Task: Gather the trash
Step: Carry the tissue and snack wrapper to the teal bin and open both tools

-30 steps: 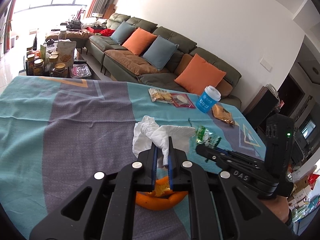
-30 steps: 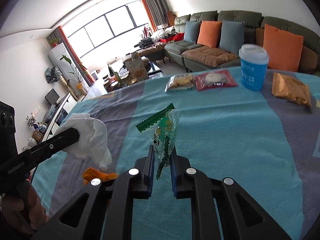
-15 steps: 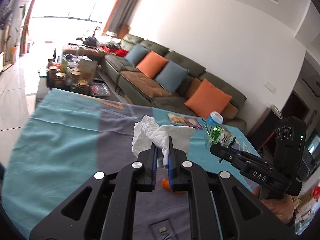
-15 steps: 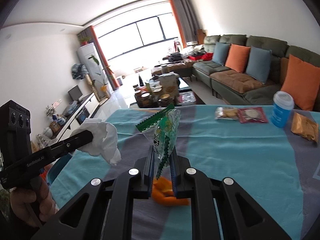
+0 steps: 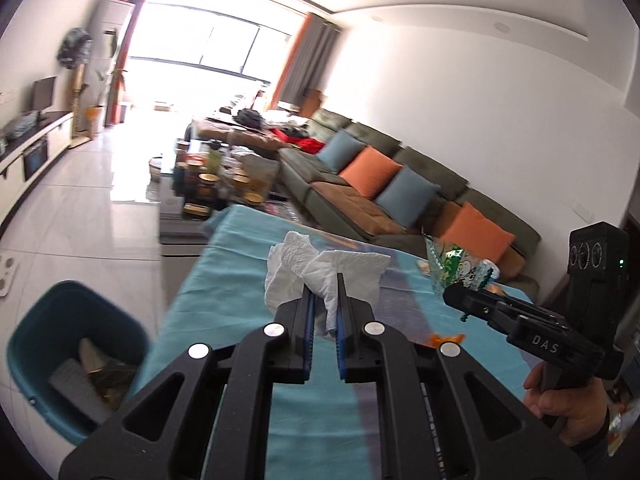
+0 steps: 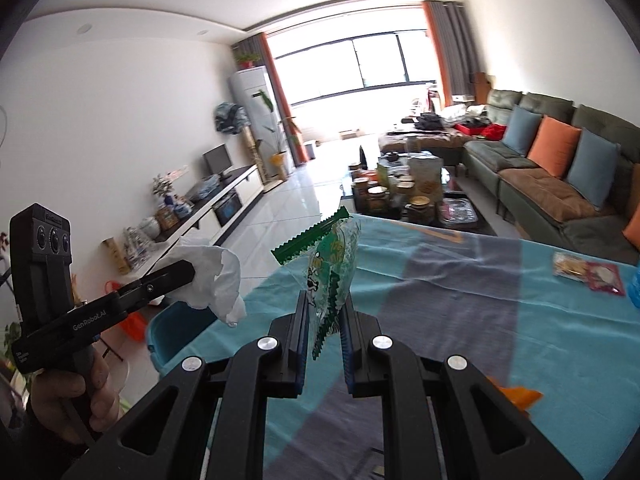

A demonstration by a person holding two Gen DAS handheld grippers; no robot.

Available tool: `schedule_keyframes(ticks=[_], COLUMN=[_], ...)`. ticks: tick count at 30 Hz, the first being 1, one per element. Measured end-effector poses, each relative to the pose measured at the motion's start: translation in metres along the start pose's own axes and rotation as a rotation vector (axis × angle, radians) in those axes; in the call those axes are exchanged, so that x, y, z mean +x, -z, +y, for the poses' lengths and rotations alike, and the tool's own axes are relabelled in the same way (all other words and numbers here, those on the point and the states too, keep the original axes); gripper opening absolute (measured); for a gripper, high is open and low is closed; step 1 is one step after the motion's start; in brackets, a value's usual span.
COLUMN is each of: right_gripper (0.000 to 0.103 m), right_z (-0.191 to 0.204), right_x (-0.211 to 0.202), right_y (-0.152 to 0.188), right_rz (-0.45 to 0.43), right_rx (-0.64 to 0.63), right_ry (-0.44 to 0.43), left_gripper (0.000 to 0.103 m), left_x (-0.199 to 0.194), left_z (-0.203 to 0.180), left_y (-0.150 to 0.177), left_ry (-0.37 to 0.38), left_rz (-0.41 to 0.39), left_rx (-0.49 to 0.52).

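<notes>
both loads have swung off the table toward the teal bin (image 5: 76,356): left gripper (image 5: 323,312) clamps the tissue (image 5: 320,272), right gripper (image 6: 325,316) pinches the green wrapper (image 6: 328,264). dropping comes next.

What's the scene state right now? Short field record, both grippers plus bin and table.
left gripper: shut on crumpled white tissue
right gripper: shut on green snack wrapper
bin: teal bin on the floor beside the table's left edge, already holding some trash
table: teal and grey cloth
left on table: orange peel, sealed snack packets at the far side
tissue over bin: no, over the table edge
</notes>
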State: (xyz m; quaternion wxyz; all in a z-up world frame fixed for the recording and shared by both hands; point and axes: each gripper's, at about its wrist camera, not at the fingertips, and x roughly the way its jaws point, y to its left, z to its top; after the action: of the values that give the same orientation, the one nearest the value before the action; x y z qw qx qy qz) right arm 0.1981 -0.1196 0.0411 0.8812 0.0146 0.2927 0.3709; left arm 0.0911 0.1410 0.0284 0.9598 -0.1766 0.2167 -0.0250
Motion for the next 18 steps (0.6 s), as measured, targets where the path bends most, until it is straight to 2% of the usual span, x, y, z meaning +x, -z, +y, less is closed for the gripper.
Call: schedule_keyframes(ticks=[9, 18], right_gripper=[0.013, 0.013], right_z=[0.094, 0.162], right_x=[0.060, 0.121], right_y=[-0.018, -0.020], right_rz=[0.067, 0.178], right_rx=[-0.140, -0.244], right_ry=[-0.172, -0.298], left_gripper=[0.009, 0.009], left_x=[-0.066, -0.101], left_z=[0.084, 0.174], left_y=[0.006, 0.015], left_ry=[-0.210, -0.348], left_rz=[-0.058, -0.042], left_rx=[-0.075, -0.168])
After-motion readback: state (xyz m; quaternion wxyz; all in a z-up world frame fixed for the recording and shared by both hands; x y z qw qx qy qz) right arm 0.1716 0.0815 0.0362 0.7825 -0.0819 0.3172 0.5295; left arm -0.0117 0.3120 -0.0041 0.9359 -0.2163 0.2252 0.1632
